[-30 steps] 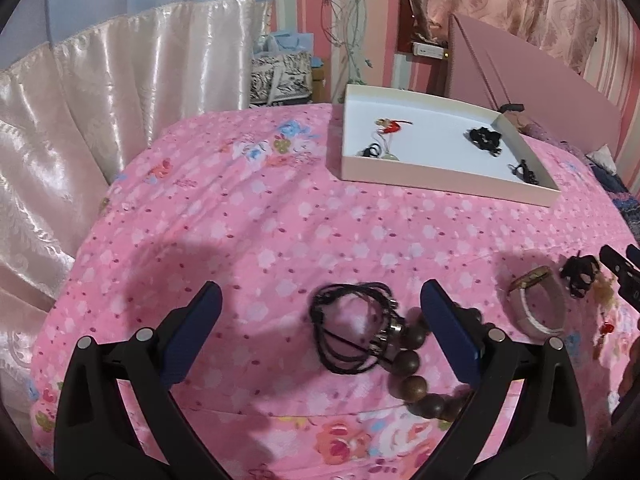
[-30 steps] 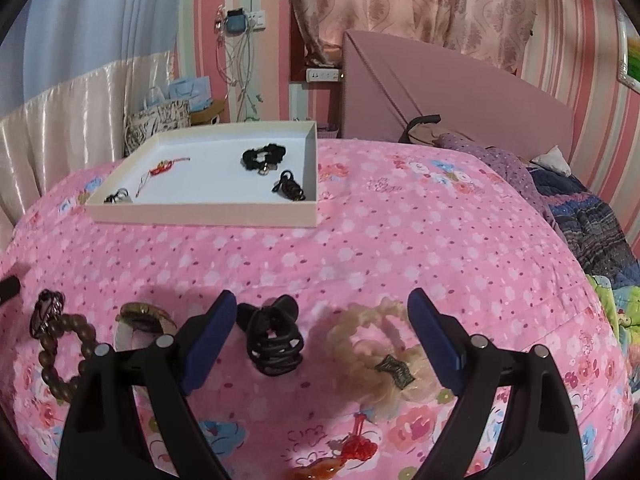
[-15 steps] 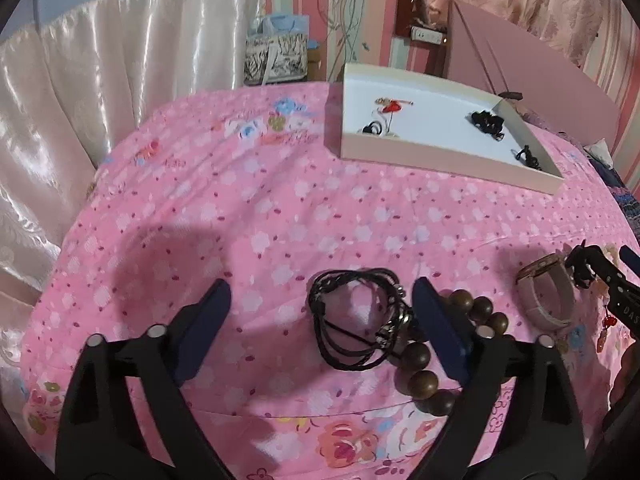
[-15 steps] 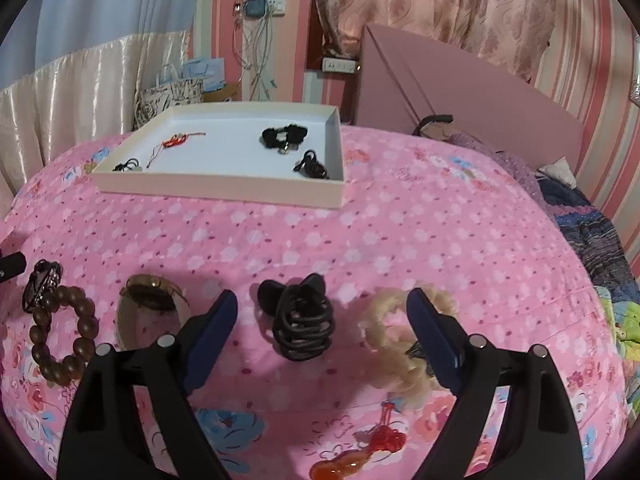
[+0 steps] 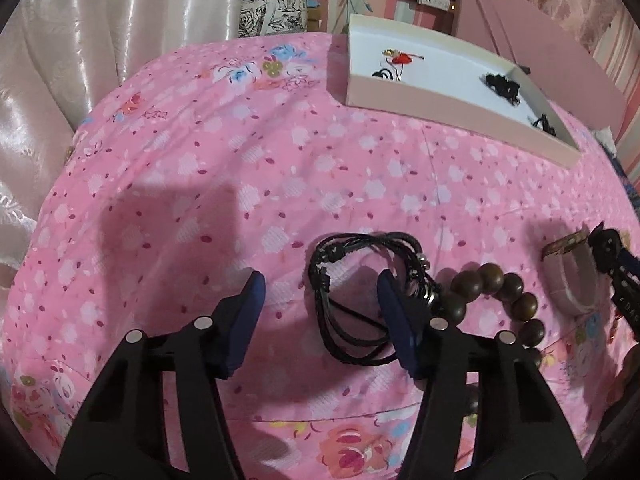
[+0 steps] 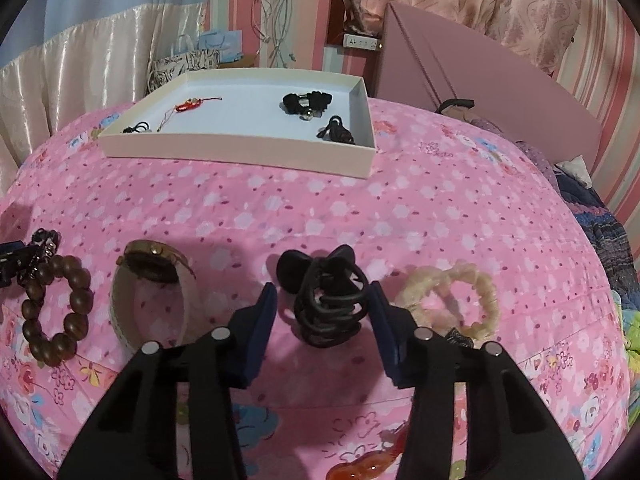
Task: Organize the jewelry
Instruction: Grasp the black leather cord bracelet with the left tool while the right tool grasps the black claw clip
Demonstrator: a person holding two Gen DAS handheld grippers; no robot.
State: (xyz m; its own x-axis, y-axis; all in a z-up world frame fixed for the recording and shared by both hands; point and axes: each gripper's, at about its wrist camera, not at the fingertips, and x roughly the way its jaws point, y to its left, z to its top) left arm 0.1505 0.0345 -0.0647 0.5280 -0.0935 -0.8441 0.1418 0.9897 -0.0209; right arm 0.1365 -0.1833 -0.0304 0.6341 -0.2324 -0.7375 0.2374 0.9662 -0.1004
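A black cord bracelet [image 5: 362,276] lies on the pink bedspread. My left gripper [image 5: 320,286] is open and low over it, its right finger over the bracelet's right side. A brown bead bracelet [image 5: 496,296] lies just to its right. My right gripper [image 6: 324,300] is open with a finger on each side of a black claw hair clip [image 6: 326,300]. A watch with a white strap [image 6: 148,292] lies left of the clip and a cream braided hair tie [image 6: 452,296] lies right of it. The bead bracelet [image 6: 52,308] shows at the far left.
A white tray [image 6: 240,152] at the back of the bed holds a red charm string [image 6: 188,106], a black scrunchie [image 6: 306,102] and small black ties. The tray [image 5: 440,108] also shows in the left wrist view. A pink headboard [image 6: 480,84] stands behind. An orange ornament [image 6: 360,468] lies near the front edge.
Both grippers have come down and forward. The left now straddles part of the black cord bracelet, and the right has closed in around the black hair clip with narrower jaws.
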